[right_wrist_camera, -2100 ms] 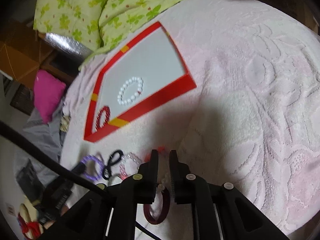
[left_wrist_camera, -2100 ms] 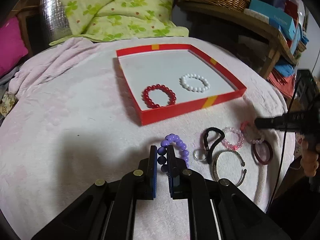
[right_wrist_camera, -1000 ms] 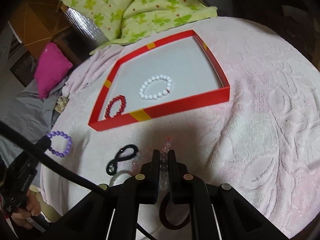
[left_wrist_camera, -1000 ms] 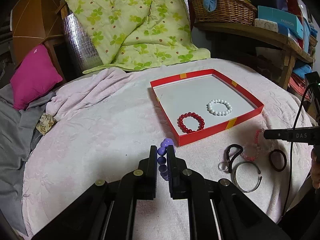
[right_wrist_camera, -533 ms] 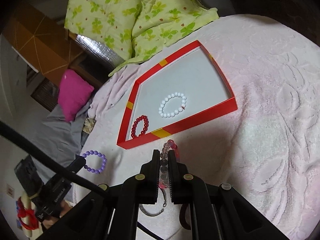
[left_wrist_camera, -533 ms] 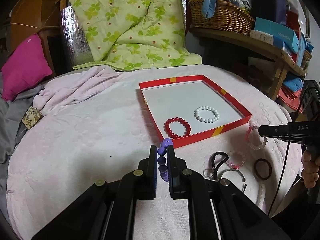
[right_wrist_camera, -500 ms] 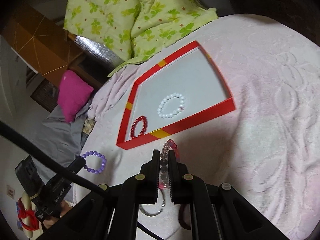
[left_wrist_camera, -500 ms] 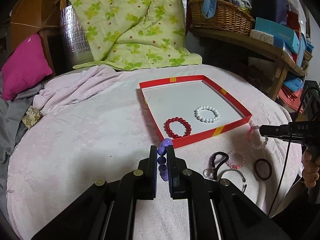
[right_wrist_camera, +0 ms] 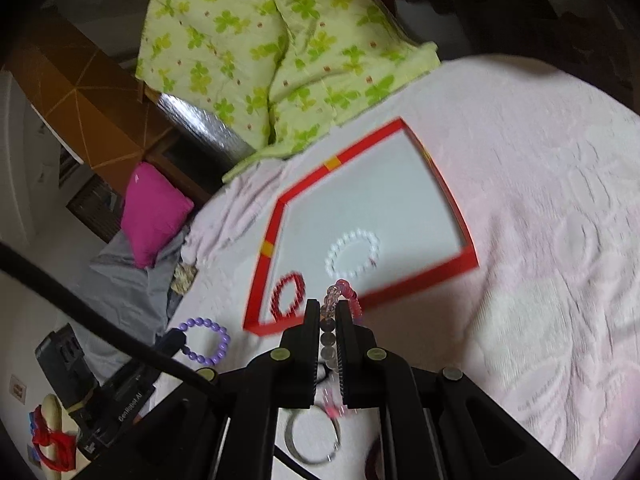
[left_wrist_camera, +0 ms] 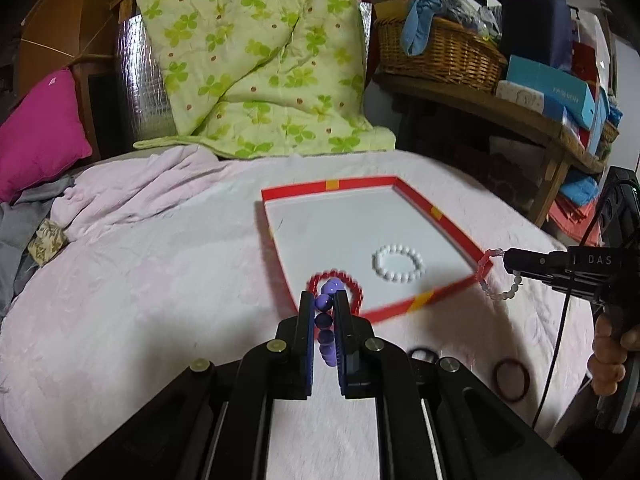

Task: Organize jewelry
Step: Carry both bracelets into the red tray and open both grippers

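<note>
My left gripper (left_wrist_camera: 323, 300) is shut on a purple bead bracelet (left_wrist_camera: 325, 322), held above the cloth just short of the red tray's (left_wrist_camera: 416, 302) near rim. My right gripper (right_wrist_camera: 329, 308) is shut on a pink and clear bead bracelet (right_wrist_camera: 340, 294), also lifted and close to the tray's (right_wrist_camera: 420, 276) near rim. In the left wrist view the right gripper (left_wrist_camera: 505, 261) shows at the right with the pink bracelet (left_wrist_camera: 486, 276) dangling. In the right wrist view the purple bracelet (right_wrist_camera: 206, 340) hangs from the left gripper (right_wrist_camera: 176, 338). Inside the tray lie a red bead bracelet (left_wrist_camera: 352, 282) and a white bead bracelet (left_wrist_camera: 398, 262).
On the pink cloth near me lie a dark red ring (left_wrist_camera: 511, 374), a black clasp (left_wrist_camera: 424, 354) and a silver bangle (right_wrist_camera: 312, 436). A green quilt (left_wrist_camera: 248, 60) and magenta cushion (left_wrist_camera: 36, 132) sit behind. A wooden shelf with a basket (left_wrist_camera: 436, 48) stands at the right.
Both grippers have carried their bracelets closer to the tray's near rim and a little higher. The loose pieces on the cloth have slid toward the bottom of both views.
</note>
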A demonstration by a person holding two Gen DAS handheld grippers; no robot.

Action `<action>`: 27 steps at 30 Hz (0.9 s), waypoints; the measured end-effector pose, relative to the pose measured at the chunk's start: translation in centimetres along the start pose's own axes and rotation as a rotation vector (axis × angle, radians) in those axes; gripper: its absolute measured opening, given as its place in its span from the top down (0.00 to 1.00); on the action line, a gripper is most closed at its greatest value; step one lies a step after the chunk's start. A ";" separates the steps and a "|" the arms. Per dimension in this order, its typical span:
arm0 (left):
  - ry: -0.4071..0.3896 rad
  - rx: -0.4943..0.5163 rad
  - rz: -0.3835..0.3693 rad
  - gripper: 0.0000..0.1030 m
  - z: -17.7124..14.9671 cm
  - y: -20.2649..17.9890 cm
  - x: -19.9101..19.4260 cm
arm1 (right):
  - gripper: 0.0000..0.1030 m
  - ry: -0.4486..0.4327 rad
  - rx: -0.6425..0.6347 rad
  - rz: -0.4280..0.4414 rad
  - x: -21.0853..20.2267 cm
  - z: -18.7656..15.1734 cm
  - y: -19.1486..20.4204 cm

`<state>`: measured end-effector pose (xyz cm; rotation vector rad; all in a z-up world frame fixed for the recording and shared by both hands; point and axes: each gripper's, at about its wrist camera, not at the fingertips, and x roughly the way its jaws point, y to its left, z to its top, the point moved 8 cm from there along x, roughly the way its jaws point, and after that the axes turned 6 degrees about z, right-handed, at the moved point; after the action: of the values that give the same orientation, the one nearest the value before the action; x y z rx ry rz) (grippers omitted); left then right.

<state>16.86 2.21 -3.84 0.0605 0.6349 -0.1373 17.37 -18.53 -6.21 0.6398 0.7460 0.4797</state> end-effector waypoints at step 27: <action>0.125 0.004 -0.066 0.91 3.9 -4.3 14.2 | 0.91 0.009 0.079 -0.035 12.0 8.8 -3.9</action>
<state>29.83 -3.93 -9.16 0.0523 0.7622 -0.1998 32.36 -17.20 -9.53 0.6974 0.7871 0.4224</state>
